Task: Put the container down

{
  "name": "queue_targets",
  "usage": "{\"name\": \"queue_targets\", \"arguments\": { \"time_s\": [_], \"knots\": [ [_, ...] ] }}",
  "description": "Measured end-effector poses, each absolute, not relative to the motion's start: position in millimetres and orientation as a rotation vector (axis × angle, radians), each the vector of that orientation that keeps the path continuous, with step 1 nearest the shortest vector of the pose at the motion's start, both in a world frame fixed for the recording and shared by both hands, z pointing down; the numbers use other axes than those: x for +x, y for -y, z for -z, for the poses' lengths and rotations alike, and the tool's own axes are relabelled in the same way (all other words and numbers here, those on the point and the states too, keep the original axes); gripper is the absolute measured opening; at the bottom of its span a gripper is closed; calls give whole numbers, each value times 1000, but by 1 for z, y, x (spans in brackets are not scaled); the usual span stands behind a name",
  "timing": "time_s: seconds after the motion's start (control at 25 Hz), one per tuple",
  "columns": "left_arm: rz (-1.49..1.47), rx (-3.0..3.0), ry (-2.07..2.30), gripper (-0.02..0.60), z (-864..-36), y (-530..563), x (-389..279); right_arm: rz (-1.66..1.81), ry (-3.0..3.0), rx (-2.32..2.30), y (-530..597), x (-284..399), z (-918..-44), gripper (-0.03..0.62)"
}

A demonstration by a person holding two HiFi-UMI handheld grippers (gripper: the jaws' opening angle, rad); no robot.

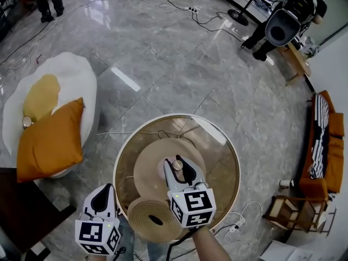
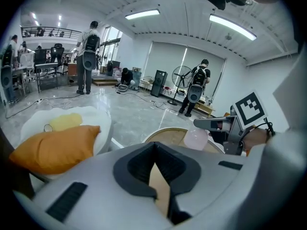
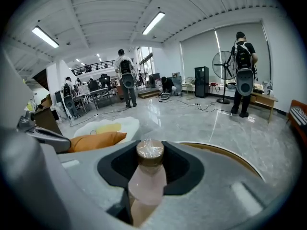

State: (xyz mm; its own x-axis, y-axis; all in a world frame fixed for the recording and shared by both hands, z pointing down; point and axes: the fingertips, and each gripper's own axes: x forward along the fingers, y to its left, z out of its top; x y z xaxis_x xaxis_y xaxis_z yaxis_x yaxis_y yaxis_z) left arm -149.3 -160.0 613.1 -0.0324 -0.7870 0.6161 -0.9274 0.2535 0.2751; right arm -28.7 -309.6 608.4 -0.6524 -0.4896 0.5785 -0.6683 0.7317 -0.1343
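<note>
Head view: the right gripper is over the round glass table, near its centre, jaws pointing toward 12 o'clock. In the right gripper view the jaws are clamped on a pale pink translucent bottle with a brown cap; the pads press on both sides of the body and the cap stands just past the fingertips. The bottle is held above the glass, tilted with the gripper, and is not resting on the top. The left gripper sits at 8 o'clock of the table, just off its gold rim, also pointing toward 12 o'clock. Its jaws meet at the tips and nothing is between them. A beige woven ring lies flat on the glass at 7 o'clock of the table, between the two marker cubes. A round tan base shows through the glass. At 9 o'clock of the table, apart from it, a white lounge seat carries an orange cushion and a yellow cushion. At 3 o'clock, well apart, is an orange sofa. The floor is grey marble, with cables running across it at 12 o'clock.
</note>
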Motion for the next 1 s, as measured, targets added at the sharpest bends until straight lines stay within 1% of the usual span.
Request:
{"name": "queue_targets", "arguments": {
  "time_s": [0.44,1.0],
  "knots": [
    [-232,1520,1858,-5,-628,167,-169,-452,2385,851,336,-61,-639,137],
    [-226,1477,1855,-5,-644,181,-181,-497,2321,814,357,-78,-680,137]
  ]
}}
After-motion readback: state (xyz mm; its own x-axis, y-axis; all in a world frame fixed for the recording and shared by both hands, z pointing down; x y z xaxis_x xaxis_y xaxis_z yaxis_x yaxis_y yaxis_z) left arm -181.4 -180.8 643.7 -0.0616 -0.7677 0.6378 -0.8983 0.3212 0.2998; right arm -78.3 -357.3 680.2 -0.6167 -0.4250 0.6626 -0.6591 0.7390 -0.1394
